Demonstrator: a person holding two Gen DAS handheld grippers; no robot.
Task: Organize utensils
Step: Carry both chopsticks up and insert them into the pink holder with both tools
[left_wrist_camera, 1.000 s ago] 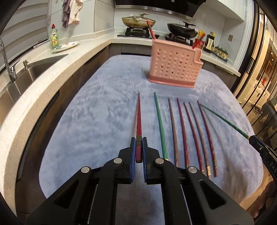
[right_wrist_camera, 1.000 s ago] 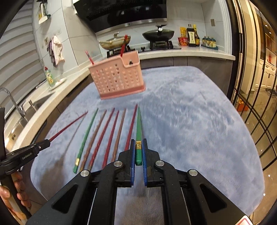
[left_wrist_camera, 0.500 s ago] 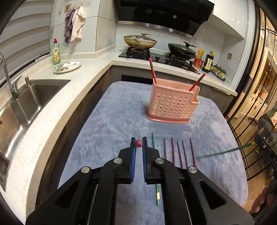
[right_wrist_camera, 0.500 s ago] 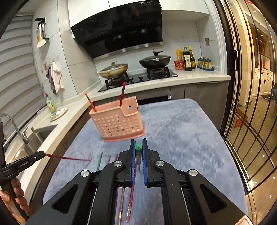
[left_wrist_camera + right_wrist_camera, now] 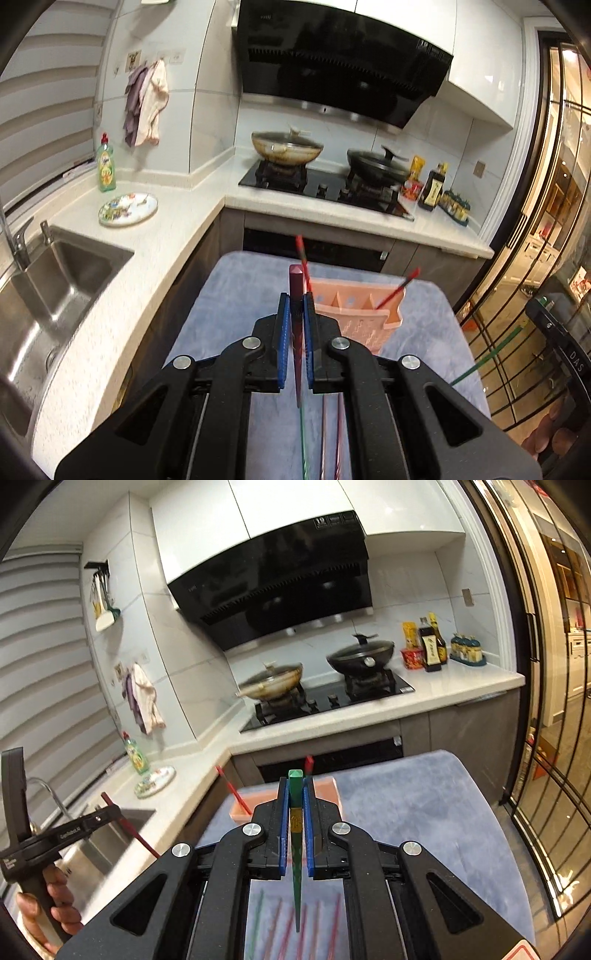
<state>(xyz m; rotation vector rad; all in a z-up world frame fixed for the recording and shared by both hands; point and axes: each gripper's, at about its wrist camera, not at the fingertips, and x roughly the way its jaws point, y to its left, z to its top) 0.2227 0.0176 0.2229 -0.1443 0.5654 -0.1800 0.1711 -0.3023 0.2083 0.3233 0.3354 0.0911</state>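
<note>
Cool, even kitchen light fills both my views, with warm amber glow spilling from the glass doors (image 5: pixel 546 258) at three o'clock. The range hood (image 5: pixel 273 579) carries soft glare. Fisheye bending darkens the corners; motion blur smears the stove pans (image 5: pixel 273 681) and bench.

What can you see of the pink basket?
The pink basket is a plastic utensil holder with perforated walls and dividers making several compartments. One side wall has a stepped, lower edge. It stands upright on the blue-grey cloth at the table's far end, near the counter. Two red chopsticks lean in it, tips sticking out above the rim. The left tool partly hides it; nothing grips it.
</note>
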